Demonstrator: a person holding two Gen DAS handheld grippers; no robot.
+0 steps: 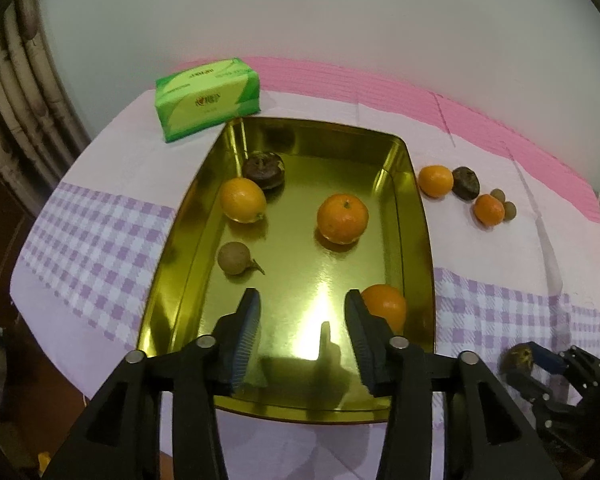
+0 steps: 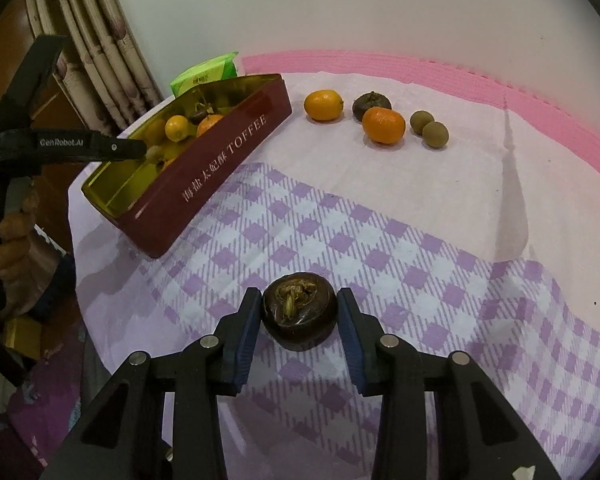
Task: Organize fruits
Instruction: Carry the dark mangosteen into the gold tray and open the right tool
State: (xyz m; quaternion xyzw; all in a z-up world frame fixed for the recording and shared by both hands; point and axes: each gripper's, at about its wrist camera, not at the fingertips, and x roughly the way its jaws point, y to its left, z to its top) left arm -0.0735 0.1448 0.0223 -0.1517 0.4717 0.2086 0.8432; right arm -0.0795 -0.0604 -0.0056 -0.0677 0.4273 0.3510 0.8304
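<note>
Part of the orange [image 1: 386,306] in the near right corner of the gold tin [image 1: 418,216] is covered by a finger of the left gripper [image 1: 302,308], whose jaws are seen parted over the bare tin floor with nothing between them. In the left wrist view the right gripper [image 1: 540,364] is cut off at the lower right edge, and the dark fruit in it is blurred. That fruit, a dark brown water chestnut [image 2: 299,312], is shown clearly only in the right wrist view: it rests on the checked cloth [image 2: 440,280] between the fingers of the right gripper [image 2: 299,314]; both pads sit right at its sides, but whether they press on it cannot be told. The tin's red outer wall and its lettering are seen only from the right wrist, where the fruits inside are largely hidden by that wall. Five loose fruits [image 2: 383,125] lie on the cloth beyond the tin. A green tissue pack [image 1: 207,98] is partly hidden behind the tin.
</note>
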